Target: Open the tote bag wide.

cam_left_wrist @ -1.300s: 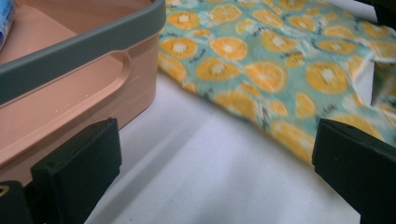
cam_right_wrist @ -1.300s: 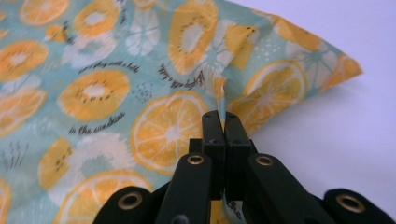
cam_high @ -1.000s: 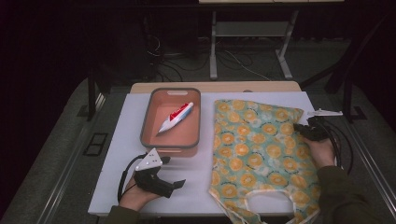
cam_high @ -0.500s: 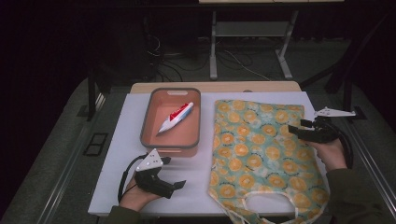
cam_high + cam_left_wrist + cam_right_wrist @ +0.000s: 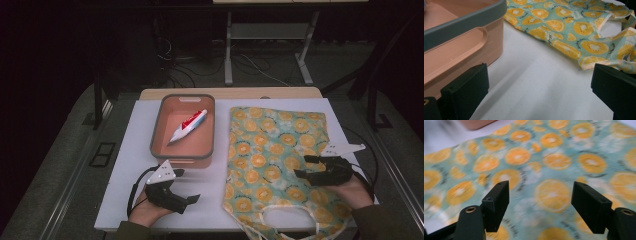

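Note:
A teal tote bag [image 5: 272, 160] printed with orange slices lies flat on the right half of the white board [image 5: 135, 150], handles toward the near edge. My right gripper [image 5: 301, 166] hovers over the bag's right part. Its jaws have just opened and hold nothing; in the right gripper view [image 5: 540, 205] only the blurred bag [image 5: 549, 157] lies beyond them. My left gripper [image 5: 187, 186] rests open near the front left. In the left gripper view [image 5: 540, 95] bare board lies between its jaws, with the bag [image 5: 574, 30] farther off.
A salmon tray [image 5: 156, 131] with a grey rim stands at the board's middle back and holds a red-and-white tube [image 5: 187, 126]. The tray's wall [image 5: 461, 37] is close to my left gripper. Dark floor, cables and table legs lie behind the board.
My right gripper has let go of the bag's right edge, opened, and moved toward the near side over the bag. The left gripper has stayed put.

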A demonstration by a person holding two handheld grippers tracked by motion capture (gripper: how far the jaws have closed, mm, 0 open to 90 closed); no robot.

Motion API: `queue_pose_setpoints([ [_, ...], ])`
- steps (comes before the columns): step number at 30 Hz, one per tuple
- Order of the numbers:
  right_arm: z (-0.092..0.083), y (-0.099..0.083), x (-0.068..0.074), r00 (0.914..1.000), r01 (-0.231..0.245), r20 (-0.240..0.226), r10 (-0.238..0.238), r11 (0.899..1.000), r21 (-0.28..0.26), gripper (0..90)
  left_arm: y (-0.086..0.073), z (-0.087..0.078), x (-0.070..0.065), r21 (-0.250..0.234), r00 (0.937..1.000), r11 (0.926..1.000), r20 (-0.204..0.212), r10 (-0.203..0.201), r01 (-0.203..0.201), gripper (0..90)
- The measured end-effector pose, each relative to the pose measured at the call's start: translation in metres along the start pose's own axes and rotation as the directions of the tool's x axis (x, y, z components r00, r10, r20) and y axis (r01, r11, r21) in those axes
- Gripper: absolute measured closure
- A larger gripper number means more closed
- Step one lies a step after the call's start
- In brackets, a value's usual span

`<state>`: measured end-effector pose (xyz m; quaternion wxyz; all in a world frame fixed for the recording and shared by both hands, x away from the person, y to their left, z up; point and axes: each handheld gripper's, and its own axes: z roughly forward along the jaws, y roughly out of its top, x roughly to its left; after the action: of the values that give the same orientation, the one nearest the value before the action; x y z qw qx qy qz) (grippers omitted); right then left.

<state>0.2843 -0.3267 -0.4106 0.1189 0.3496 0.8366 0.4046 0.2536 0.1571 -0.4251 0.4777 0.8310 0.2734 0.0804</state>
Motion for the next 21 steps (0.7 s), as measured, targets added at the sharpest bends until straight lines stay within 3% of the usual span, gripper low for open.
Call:
queue_pose_setpoints([
  [4, 0.002, -0.005, 0.013, 0.9981, 0.034, -0.053, -0.033, 0.999, 0.014, 34.0, 0.0, 0.0, 0.0, 0.0, 1.0, 1.0, 0.0, -0.001, 0.001, 0.1],
  [6, 0.004, -0.009, 0.025, 0.9925, 0.073, -0.101, -0.069, 0.997, 0.032, 34.8, 0.0, 0.0, 0.0, 0.0, 1.0, 1.0, 0.001, 0.0, 0.0, 0.1],
  [7, 0.004, -0.009, 0.025, 0.9925, 0.073, -0.101, -0.069, 0.997, 0.032, 34.8, 0.0, 0.0, 0.0, 0.001, 1.0, 1.0, 0.002, 0.0, 0.0, 0.1],
  [8, 0.006, -0.011, 0.033, 0.986, 0.095, -0.142, -0.088, 0.995, 0.043, 35.0, 0.0, 0.0, 0.0, 0.001, 1.0, 1.0, 0.001, 0.002, -0.002, 0.1],
  [10, 0.008, -0.013, 0.036, 0.9826, 0.113, -0.153, -0.104, 0.992, 0.049, 35.0, 0.0, 0.0, 0.0, 0.002, 1.0, 1.0, 0.001, 0.002, -0.002, 0.1],
  [11, 0.012, -0.014, 0.042, 0.975, 0.145, -0.179, -0.131, 0.987, 0.065, 34.9, 0.0, 0.0, 0.0, 0.002, 1.0, 1.0, 0.001, 0.001, -0.001, 0.1],
  [12, 0.012, -0.014, 0.042, 0.975, 0.145, -0.179, -0.131, 0.987, 0.065, 34.9, 0.0, 0.0, 0.0, 0.003, 1.0, 1.0, 0.001, 0.002, -0.002, 0.1],
  [15, 0.023, -0.015, 0.051, 0.9622, 0.189, -0.216, -0.166, 0.978, 0.09, 34.6, 0.0, 0.001, 0.0, 0.006, 1.0, 1.0, 0.003, 0.003, -0.003, 0.2],
  [21, 0.033, -0.019, 0.057, 0.9521, 0.235, -0.231, -0.2, 0.963, 0.132, 34.3, -0.001, 0.002, -0.001, 0.009, 1.0, 1.0, 0.006, 0.002, -0.002, 0.2],
])
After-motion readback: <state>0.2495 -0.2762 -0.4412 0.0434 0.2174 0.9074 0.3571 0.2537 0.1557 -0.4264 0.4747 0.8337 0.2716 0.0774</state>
